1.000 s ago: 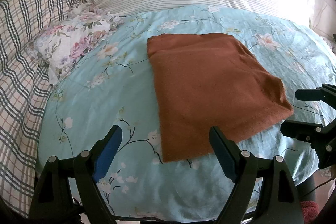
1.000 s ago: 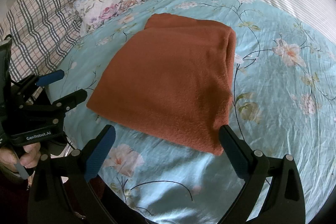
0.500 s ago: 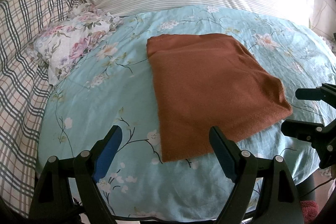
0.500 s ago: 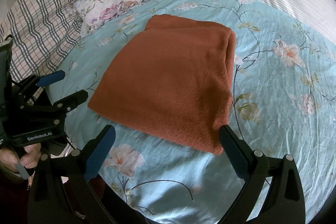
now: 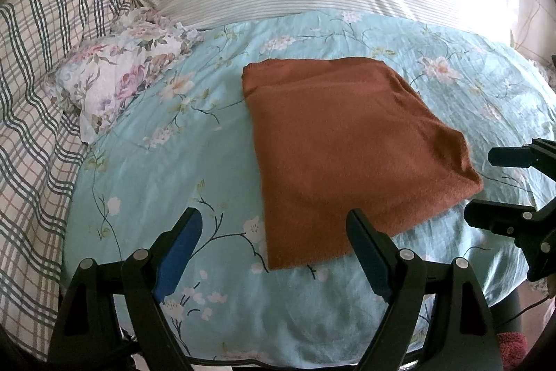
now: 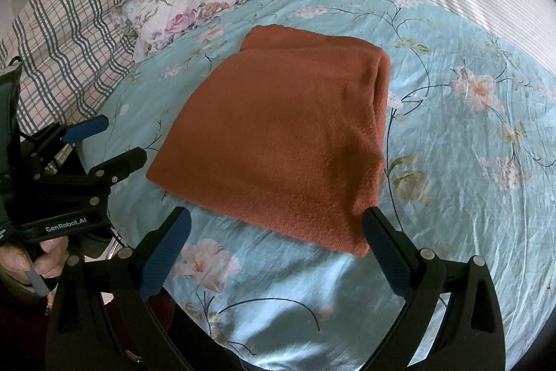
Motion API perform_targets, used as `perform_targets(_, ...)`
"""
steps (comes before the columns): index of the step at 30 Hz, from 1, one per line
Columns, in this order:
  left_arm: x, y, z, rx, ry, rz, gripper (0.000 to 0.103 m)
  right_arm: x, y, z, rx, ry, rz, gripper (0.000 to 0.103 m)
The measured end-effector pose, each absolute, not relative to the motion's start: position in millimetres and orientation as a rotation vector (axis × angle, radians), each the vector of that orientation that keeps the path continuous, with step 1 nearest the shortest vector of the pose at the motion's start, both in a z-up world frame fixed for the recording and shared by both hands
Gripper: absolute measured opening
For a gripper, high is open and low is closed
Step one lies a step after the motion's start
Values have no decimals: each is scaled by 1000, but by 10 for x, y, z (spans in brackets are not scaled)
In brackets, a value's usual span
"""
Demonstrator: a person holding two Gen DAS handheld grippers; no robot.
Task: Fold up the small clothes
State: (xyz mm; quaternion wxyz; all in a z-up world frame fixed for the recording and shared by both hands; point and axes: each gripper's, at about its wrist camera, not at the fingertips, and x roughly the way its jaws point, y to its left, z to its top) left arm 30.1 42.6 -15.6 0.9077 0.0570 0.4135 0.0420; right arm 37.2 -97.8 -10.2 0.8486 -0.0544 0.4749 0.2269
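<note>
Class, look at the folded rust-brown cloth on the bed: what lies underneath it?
The rust-brown cloth rests on the turquoise floral sheet, which shows all round it. Whatever lies directly beneath it, or between its folded layers, is covered.

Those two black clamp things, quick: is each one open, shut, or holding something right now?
Left gripper: jaws open, holding nothing, just short of the rust-brown cloth.
Right gripper: jaws open, holding nothing, at the cloth's near edge.

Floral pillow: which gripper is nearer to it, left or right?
Left. The left gripper hangs open at the bed's near edge, on the floral pillow side of the orange cloth. The right gripper, also open, sits across the cloth, farther away.
</note>
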Motion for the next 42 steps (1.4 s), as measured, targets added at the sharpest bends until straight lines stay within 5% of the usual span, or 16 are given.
perform_targets(42, 348, 436, -84, 129, 837, 80, 85, 392, -948, -12, -111, 988, 477, 99)
